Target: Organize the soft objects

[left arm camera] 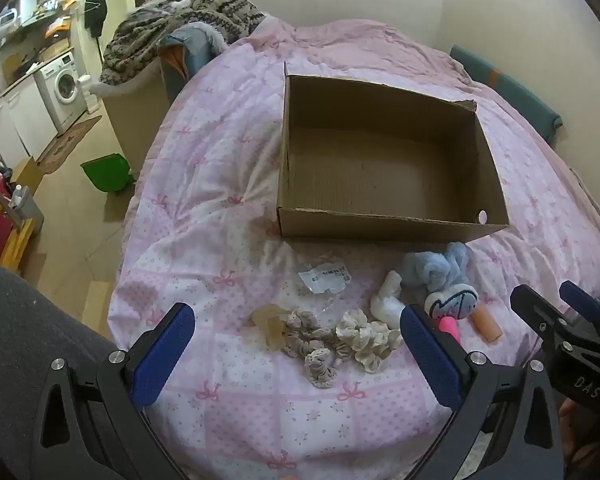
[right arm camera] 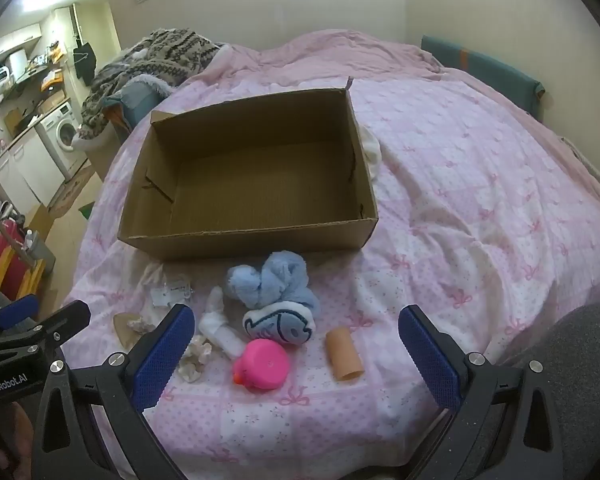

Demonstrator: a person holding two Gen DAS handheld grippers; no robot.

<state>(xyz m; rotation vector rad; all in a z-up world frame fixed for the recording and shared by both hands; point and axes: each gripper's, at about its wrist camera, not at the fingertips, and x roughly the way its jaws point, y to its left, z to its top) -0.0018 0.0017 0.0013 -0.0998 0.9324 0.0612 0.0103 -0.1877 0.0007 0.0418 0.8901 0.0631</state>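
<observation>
Bed point(right arm camera: 480, 184) with pink bow-print duvet fills both views. Landmark: open cardboard box point(right arm camera: 244, 184), sitting on the duvet, nothing visible inside it.

Beyond the box, at the bed's far left edge: patterned knit blanket point(right arm camera: 160, 60) heaped up. Farther left of the box, off the bed: washing machine point(left arm camera: 62, 86) on the floor.

All soft items lie on the duvet on the near side of the box:
- Blue plush toy point(right arm camera: 272, 284), just in front of the box's near wall.
- Fish-print pouch point(right arm camera: 280, 326), touching the plush on its near side.
- Pink rubber duck point(right arm camera: 262, 364), nearer again than the pouch.
- White sock point(right arm camera: 218, 328), left of the pouch.
- Tan cylinder point(right arm camera: 344, 354), right of the duck, apart from it.
- Cream scrunchies point(left arm camera: 340, 340), left of the sock, bunched together.
- Clear packet point(left arm camera: 324, 276) with label, between the scrunchies and the box.

Left gripper point(left arm camera: 296, 344): fingers spread wide, empty, above the scrunchies.
Right gripper point(right arm camera: 296, 344): fingers spread wide, empty, above the duck.
</observation>
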